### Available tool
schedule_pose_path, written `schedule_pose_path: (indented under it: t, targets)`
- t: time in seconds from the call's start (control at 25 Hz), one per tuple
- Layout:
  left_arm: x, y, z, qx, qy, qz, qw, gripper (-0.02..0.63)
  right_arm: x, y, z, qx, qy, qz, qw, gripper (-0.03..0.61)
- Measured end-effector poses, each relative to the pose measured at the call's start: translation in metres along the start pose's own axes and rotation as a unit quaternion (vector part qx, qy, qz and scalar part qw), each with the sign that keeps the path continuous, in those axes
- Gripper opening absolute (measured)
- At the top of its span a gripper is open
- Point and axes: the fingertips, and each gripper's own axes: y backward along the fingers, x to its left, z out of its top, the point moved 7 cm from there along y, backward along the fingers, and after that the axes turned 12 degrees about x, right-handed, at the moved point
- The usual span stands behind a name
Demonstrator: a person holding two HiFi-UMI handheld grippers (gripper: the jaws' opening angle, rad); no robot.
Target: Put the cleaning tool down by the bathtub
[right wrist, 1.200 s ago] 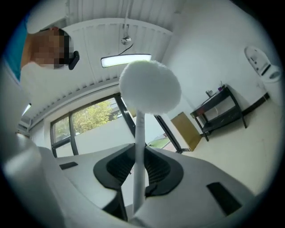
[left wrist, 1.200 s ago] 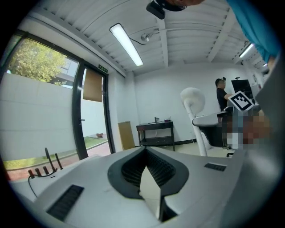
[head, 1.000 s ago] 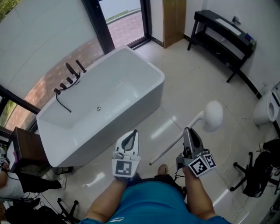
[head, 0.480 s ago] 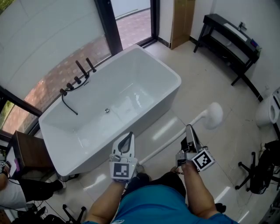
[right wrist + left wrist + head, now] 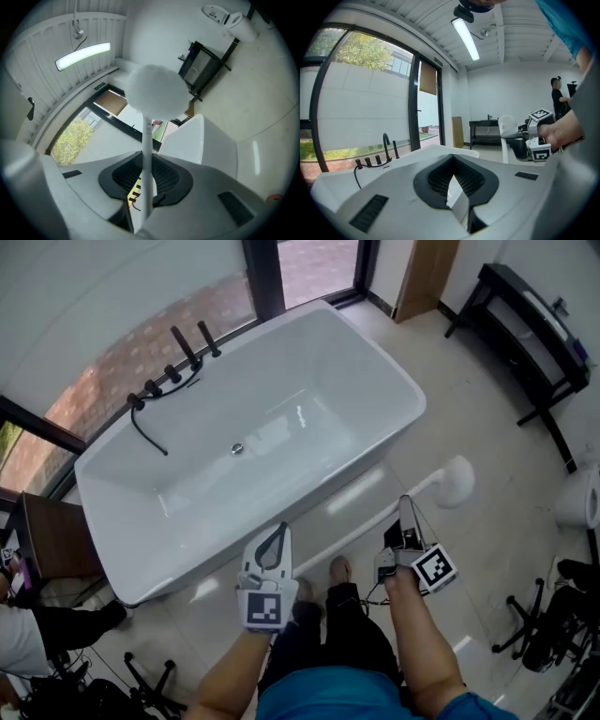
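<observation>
The cleaning tool is a long white rod [image 5: 361, 532] with a round white fluffy head [image 5: 457, 481]. It hangs slanted over the floor, close beside the front wall of the white bathtub [image 5: 373, 351]. My right gripper [image 5: 405, 514] is shut on the rod, which runs up between the jaws [image 5: 146, 187] to the head [image 5: 157, 91]. My left gripper [image 5: 283, 529] floats left of it, in front of the tub, shut with nothing in it [image 5: 454, 187]. The left gripper view also catches the tool's head [image 5: 508, 126] and the right gripper [image 5: 530, 140].
Black tap fittings [image 5: 173, 362] stand on the tub's far rim by the window. There is a black bench [image 5: 534, 334] at the back right, a toilet [image 5: 578, 498] at the right edge, a chair base [image 5: 534, 634] below it, and a wooden side table [image 5: 52, 540] at the left.
The view has moved towards the bathtub, which now fills more of the frame. The tool and both grippers sit closer to the tub's front wall. The grip on the rod is the same.
</observation>
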Motion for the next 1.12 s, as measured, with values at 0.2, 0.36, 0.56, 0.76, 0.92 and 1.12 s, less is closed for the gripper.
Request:
schedule_pose_path:
  t: [0.2,0.36,0.56,0.76,0.92,1.12]
  targets:
    - [0.010,-0.053,-0.038,0.010,0.004,0.001,0.9999,-0.002,-0.072,-0.063,-0.031,0.020,-0.060,-0.024,0.998,0.084]
    - [0.008,-0.109,-0.091,0.030,0.001,-0.012,0.9995,-0.002,-0.142,-0.110,-0.053,0.022,-0.079,-0.047,0.996,0.084]
    - [0.006,-0.163,-0.172,0.057,0.013,-0.030,0.9978,-0.002,-0.237,-0.157,-0.088,0.017,-0.086,-0.080,0.993,0.084]
    - [-0.004,-0.205,-0.251,0.108,0.014,-0.054,0.9926,-0.002,-0.317,-0.186,-0.129,0.017,-0.144,-0.123,0.982,0.086]
    - [-0.020,-0.226,-0.285,0.114,0.010,-0.064,0.9914,-0.002,-0.376,-0.205,-0.154,0.043,-0.145,-0.143,0.978,0.086]
    - [-0.026,-0.249,-0.331,0.133,0.015,-0.059,0.9893,-0.002,-0.454,-0.243,-0.183,0.073,-0.147,-0.173,0.971,0.086]
